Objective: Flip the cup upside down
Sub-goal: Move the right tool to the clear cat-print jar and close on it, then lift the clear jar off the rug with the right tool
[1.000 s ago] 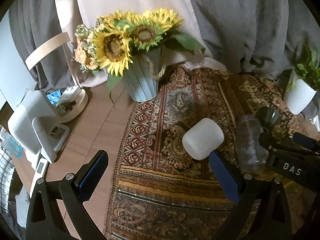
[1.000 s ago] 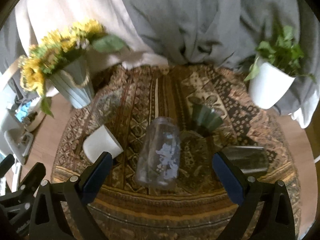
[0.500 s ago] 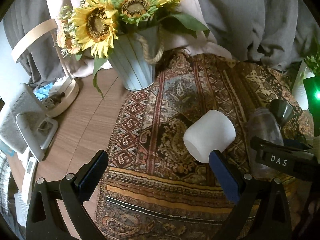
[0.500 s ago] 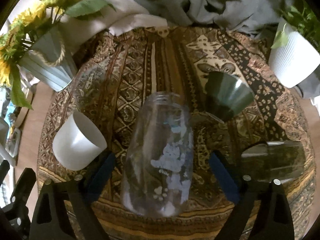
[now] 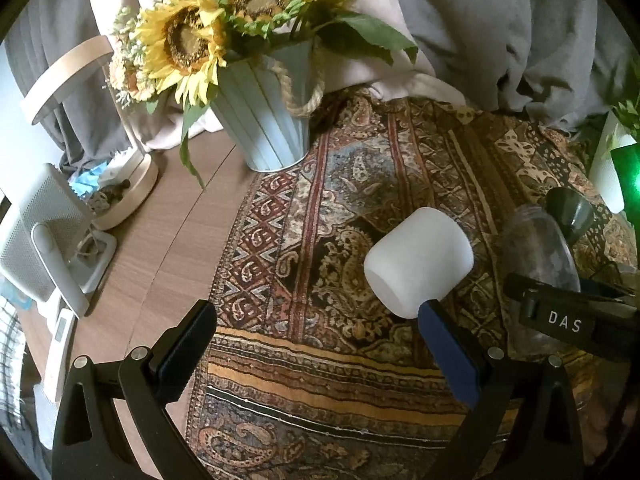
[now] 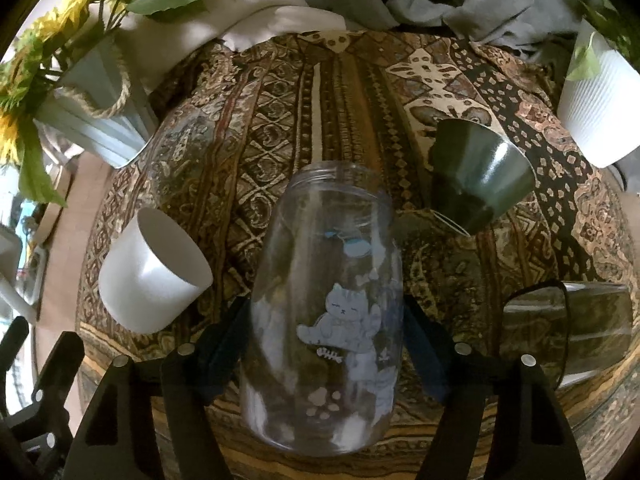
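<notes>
Sunflowers in a ribbed pale pail fill the upper left of the left view. At lower centre of the right view, the right gripper clamps a clear, cat-printed plastic cup lying on patterned cloth — a matte white cup left, a glossy green one upper right. The left gripper gapes, holding nothing.
</notes>
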Demonstrator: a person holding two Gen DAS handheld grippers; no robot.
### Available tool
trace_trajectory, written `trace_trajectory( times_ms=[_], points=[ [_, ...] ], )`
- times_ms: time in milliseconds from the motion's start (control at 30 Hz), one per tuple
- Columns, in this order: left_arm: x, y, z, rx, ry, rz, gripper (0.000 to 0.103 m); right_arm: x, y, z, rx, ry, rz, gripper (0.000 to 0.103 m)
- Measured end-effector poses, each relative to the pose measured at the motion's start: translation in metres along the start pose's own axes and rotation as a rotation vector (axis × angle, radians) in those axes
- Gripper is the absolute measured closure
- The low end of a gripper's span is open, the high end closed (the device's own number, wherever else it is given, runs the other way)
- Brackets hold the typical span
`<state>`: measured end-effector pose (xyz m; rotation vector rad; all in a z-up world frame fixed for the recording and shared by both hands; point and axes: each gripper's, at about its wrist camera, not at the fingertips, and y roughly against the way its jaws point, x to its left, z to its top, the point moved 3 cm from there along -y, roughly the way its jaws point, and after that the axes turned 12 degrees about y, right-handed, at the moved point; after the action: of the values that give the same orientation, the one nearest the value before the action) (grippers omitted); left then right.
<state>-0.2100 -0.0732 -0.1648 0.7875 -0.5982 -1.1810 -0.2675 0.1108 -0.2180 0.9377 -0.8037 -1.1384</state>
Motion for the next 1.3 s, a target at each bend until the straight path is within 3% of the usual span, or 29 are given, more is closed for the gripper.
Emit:
trace_trajectory(
  times_ms=[367, 700, 1067, 1300],
  points=[
    [-0.002, 0.037, -0.008, -0.025, 0.003, -0.012, 0.000, -0.001, 0.055, -0.023, -0.064, 0.029, 0.014, 0.030],
    [-0.005, 0.065, -0.037, -0.009, -0.016, -0.026, 0.000, -0.002, 0.093, -0.072, -0.059, 0.027, 0.023, 0.030],
    [-0.004, 0.066, -0.081, 0.051, -0.072, -0.002, 0.000, 0.002, 0.074, -0.117, 0.028, 0.026, 0.032, 0.030],
    [0.001, 0.058, -0.097, 0.079, -0.075, 0.024, 0.000, 0.008, 0.058, -0.124, 0.033, 0.055, 0.020, 0.030]
  ],
)
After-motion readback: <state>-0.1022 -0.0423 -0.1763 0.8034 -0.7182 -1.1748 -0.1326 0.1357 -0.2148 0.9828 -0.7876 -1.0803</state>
